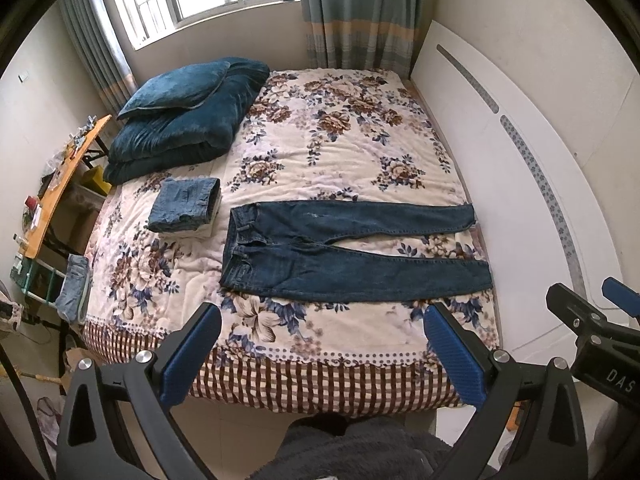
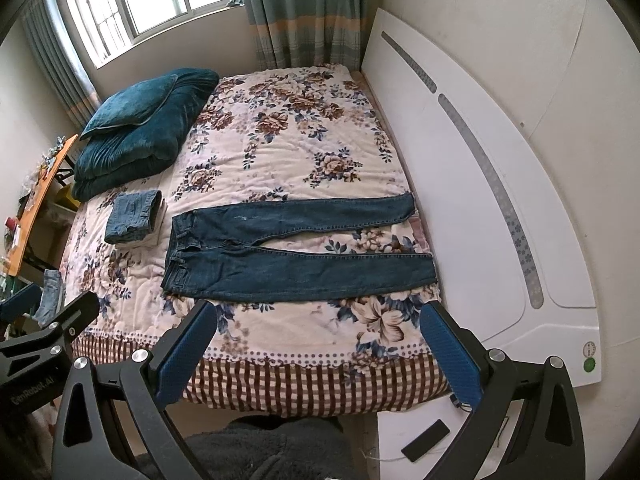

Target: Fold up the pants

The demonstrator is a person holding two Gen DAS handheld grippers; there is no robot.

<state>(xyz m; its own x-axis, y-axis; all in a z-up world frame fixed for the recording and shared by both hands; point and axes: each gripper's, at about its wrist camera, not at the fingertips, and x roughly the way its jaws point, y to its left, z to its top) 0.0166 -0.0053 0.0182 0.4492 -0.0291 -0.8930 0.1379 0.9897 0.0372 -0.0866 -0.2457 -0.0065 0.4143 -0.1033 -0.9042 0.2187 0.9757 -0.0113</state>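
The pants (image 1: 352, 256) lay flat and unfolded on the bed (image 1: 352, 140), ahead of and below both my claws, their long axis running crosswise to my view with the waistband on my left and the two leg hems on my right toward the headboard (image 1: 520, 160). My left gripper (image 1: 322, 340) and right gripper (image 2: 318, 338) both hung spread wide, holding nothing, short of the near edge of the mattress. The left claw seemed nearer the waistband and the right nearer the hems, though the fisheye made that hard to judge.

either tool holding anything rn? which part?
Nothing held. The left tool and right tool are both open above the bed's near edge; the jeans lie flat, untouched.
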